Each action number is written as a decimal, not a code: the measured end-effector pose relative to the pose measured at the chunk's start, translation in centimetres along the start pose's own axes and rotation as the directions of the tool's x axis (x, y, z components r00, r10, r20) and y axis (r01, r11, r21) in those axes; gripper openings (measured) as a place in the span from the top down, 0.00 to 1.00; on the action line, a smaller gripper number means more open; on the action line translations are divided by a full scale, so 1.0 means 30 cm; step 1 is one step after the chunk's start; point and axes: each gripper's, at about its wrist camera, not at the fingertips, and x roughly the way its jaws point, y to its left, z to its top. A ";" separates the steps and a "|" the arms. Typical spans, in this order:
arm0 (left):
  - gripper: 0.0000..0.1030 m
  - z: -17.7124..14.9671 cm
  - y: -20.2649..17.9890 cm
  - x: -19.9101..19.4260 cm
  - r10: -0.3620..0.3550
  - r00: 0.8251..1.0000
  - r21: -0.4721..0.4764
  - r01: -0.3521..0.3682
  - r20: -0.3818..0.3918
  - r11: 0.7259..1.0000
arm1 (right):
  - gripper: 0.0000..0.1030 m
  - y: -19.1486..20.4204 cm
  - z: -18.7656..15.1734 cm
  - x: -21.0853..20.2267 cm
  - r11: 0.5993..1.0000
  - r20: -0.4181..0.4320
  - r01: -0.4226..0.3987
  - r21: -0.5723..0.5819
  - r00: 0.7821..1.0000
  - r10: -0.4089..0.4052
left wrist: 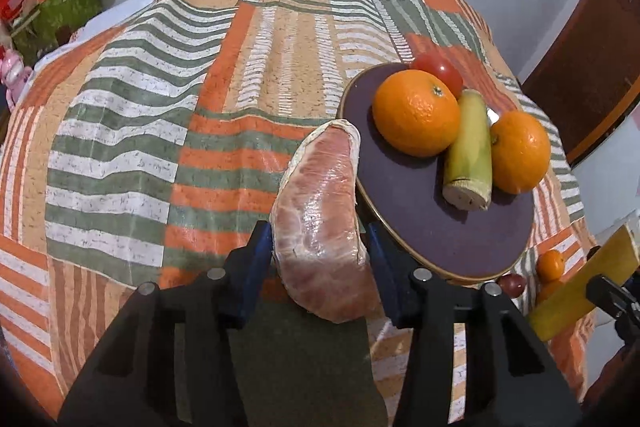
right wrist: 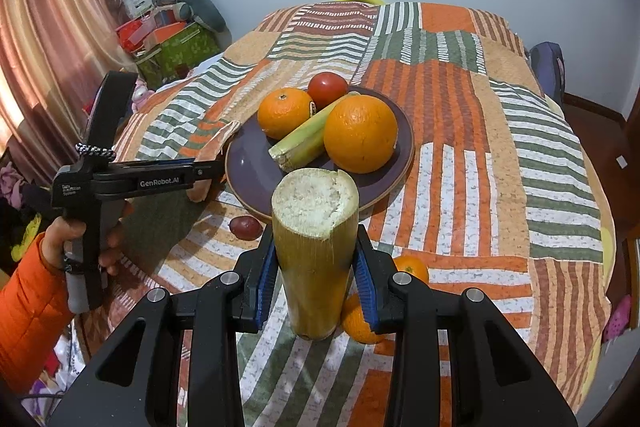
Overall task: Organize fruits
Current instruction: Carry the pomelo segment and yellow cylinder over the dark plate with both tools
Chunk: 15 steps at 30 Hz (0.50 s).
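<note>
Left gripper (left wrist: 320, 247) jaws around soft, slippery pomelo wedge (left wrist: 320, 219) beside plate (left wrist: 440, 239), mid-body; right gripper (right wrist: 316, 283) jaws clamp stiff cane stalk (right wrist: 314, 247).

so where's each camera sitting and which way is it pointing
Left wrist: on the left gripper, angled down over the table at a pomelo wedge between its fingers, beside the purple plate.
Right wrist: on the right gripper, angled down and shut on a sugarcane piece; the person's hand and orange sleeve show.
Shared: plate, two oranges, tomato, patterned tablecloth.
</note>
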 end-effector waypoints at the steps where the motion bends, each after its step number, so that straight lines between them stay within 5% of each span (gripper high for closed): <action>1: 0.55 -0.002 0.001 -0.006 0.004 1.000 -0.001 -0.004 0.003 1.000 | 0.69 0.001 0.002 -0.003 1.000 0.003 0.003 -0.002 1.000 -0.003; 15: 0.57 -0.061 -0.016 -0.192 0.009 0.994 0.013 -0.011 0.106 1.000 | 0.69 0.015 0.073 -0.075 0.999 0.078 0.030 -0.019 0.997 -0.029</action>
